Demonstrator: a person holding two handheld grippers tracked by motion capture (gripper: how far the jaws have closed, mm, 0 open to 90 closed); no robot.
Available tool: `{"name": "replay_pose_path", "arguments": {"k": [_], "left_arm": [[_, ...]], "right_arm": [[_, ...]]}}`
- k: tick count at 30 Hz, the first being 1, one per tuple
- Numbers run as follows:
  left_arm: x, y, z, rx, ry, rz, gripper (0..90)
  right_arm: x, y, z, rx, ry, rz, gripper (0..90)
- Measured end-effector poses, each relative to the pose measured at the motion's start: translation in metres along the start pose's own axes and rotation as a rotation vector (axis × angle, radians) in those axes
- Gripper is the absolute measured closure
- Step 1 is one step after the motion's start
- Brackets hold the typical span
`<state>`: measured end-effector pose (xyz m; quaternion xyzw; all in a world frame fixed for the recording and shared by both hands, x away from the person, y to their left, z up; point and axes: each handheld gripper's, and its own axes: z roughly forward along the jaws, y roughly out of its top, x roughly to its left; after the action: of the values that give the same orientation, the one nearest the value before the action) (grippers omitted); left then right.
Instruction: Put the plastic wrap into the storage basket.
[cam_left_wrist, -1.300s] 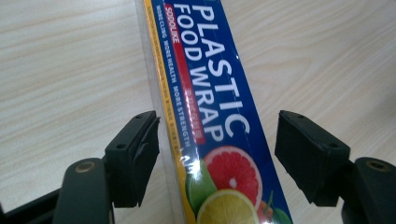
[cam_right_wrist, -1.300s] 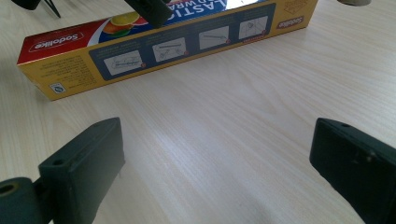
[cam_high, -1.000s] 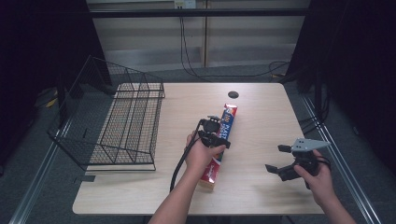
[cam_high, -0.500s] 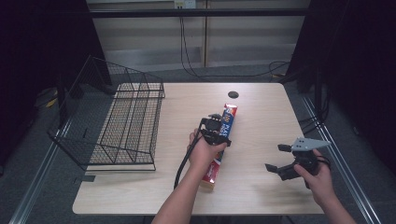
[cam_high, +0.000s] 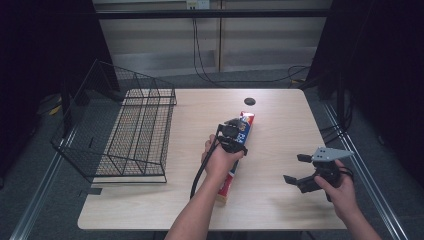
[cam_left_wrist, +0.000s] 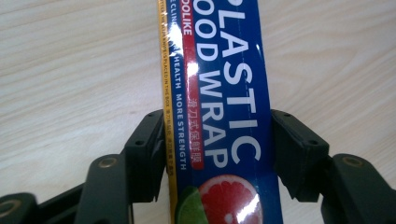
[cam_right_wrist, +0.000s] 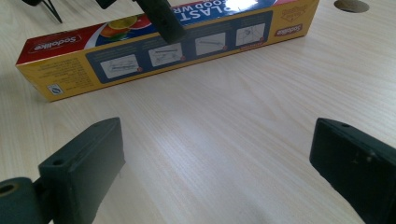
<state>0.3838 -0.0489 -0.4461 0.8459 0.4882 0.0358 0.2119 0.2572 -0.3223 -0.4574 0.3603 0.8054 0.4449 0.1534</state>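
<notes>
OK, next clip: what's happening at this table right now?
A person works at a wooden table with a handheld gripper in each hand. The left gripper has its jaws on either side of a long plastic food wrap box that lies flat on the table, pressed against its two long sides. The right gripper is open and holds nothing, hovering over bare tabletop to the box's right. A black wire basket sits at the table's left edge, apart from the box.
</notes>
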Motion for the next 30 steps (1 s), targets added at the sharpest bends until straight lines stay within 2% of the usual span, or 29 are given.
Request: {"name": "replay_pose_path", "arguments": {"k": [2, 4, 6, 9, 10, 13, 18, 22, 27, 30], "left_arm": [[0.0, 0.001, -0.002, 0.032, -0.003, 0.022, 42.6], [0.0, 0.001, -0.004, 0.051, -0.007, 0.023, 43.1], [0.003, 0.0, -0.007, 0.073, -0.033, 0.031, 43.4], [0.009, -0.002, -0.013, 0.083, -0.072, 0.013, 43.6], [0.009, -0.002, -0.013, 0.083, -0.072, 0.013, 43.8], [0.015, -0.001, -0.026, 0.108, -0.052, 0.033, 44.1], [0.025, -0.002, -0.04, 0.113, -0.107, -0.006, 44.4], [0.028, -0.001, -0.05, 0.123, -0.078, 0.02, 44.5], [0.036, 0.002, -0.062, 0.122, -0.09, 0.001, 44.5], [0.039, 0.003, -0.069, 0.128, -0.072, -0.002, 44.5]], "right_arm": [[0.0, 0.0, -0.001, -0.001, 0.002, 0.005, 2.9], [-0.001, 0.0, -0.001, -0.008, 0.003, 0.008, 2.9], [-0.002, 0.0, -0.001, -0.011, 0.001, 0.01, 2.9], [-0.002, 0.0, -0.002, -0.014, 0.001, 0.013, 2.9], [-0.002, 0.0, -0.002, -0.015, 0.001, 0.013, 2.8], [-0.001, 0.001, -0.002, -0.017, 0.001, 0.014, 2.8], [-0.002, 0.001, -0.001, -0.02, 0.0, 0.011, 2.8], [-0.002, 0.002, -0.001, -0.021, 0.002, 0.01, 2.8], [-0.002, 0.002, -0.002, -0.023, 0.001, 0.012, 2.8], [-0.002, 0.002, -0.002, -0.024, 0.001, 0.013, 2.9]]}}
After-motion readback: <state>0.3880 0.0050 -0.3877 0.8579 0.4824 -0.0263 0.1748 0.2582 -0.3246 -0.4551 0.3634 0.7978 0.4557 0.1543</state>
